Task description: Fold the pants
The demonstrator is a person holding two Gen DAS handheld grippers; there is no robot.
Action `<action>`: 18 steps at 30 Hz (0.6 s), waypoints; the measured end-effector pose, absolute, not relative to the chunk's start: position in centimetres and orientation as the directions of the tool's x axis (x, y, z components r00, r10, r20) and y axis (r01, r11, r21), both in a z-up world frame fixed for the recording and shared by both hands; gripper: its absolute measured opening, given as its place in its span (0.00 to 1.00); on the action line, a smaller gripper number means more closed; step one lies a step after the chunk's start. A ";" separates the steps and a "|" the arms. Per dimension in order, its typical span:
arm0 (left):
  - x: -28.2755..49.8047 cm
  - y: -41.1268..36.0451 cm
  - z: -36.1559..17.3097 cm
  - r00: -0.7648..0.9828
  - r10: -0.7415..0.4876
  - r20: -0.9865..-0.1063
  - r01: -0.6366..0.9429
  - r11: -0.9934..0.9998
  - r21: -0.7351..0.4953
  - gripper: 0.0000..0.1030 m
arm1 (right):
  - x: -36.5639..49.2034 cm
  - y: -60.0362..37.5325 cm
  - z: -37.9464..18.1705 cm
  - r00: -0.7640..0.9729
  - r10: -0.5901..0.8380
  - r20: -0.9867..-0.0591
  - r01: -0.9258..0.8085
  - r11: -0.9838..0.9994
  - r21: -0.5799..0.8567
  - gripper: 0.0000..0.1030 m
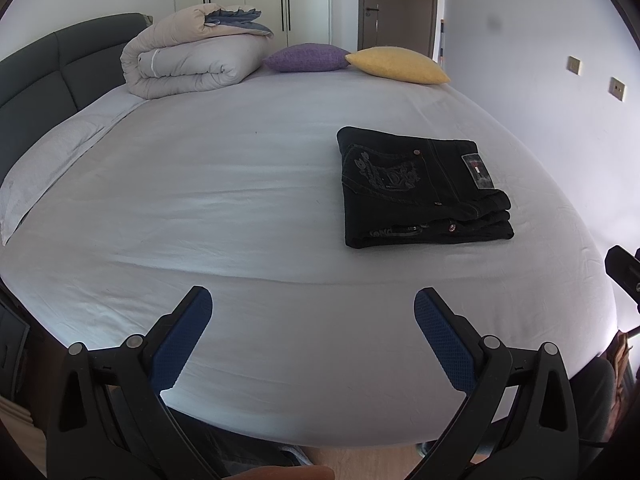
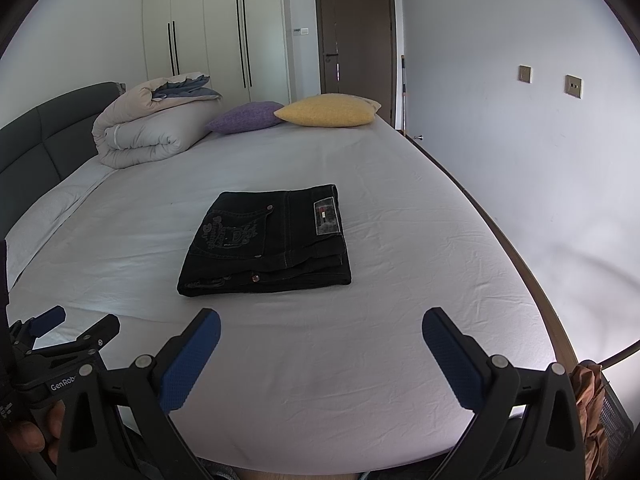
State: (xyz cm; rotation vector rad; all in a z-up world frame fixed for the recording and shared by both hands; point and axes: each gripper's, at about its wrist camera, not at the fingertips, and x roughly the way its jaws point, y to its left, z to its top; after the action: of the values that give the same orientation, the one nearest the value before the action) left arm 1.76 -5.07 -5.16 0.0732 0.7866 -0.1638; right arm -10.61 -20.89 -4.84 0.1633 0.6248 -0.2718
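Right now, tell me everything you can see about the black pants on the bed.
The black pants lie folded into a compact, roughly square stack on the white bedsheet. They look like dark denim, with pale embroidery on a back pocket, rivets, a button, and a patch label at the waistband. Layered fold edges face the cameras. Only the sheet touches them; neither gripper does.

The embroidered lettering on the back pocket of the folded pants (image 2: 264, 242) is too small to read in either view, as is the print on their waistband patch (image 2: 327, 217). In the right wrist view the left gripper (image 2: 64, 326) is cut off by the frame's left edge, its printed label partly cut short. Brown fabric (image 2: 592, 404) at the right edge is too cropped to identify.
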 end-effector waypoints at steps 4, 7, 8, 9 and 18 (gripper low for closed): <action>1.8 -5.1 -5.3 0.689 -0.123 -0.714 0.177 0.984 0.001 1.00 | -10.7 -20.7 -4.9 0.776 -0.200 -0.598 0.298 0.952 0.068 1.00; 1.8 -5.0 -5.3 0.686 -0.125 -0.717 0.178 0.984 -0.002 1.00 | -10.7 -20.7 -5.0 0.775 -0.197 -0.600 0.294 0.953 0.067 1.00; 1.8 -4.9 -5.3 0.685 -0.127 -0.717 0.179 0.984 -0.003 1.00 | -10.6 -20.8 -5.0 0.775 -0.196 -0.600 0.293 0.954 0.067 1.00; 1.8 -4.8 -5.3 0.684 -0.128 -0.718 0.179 0.984 -0.004 1.00 | -10.5 -20.9 -5.0 0.775 -0.194 -0.601 0.291 0.954 0.067 1.00; 2.0 -4.5 -5.3 0.683 -0.126 -0.720 0.176 0.984 -0.005 1.00 | -10.4 -21.1 -5.2 0.774 -0.188 -0.605 0.288 0.955 0.071 1.00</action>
State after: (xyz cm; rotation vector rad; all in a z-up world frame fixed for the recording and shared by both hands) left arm 1.97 -4.49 -5.34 0.0665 0.8016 -0.1698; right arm -10.36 -21.06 -5.19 0.1635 0.6359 -0.2592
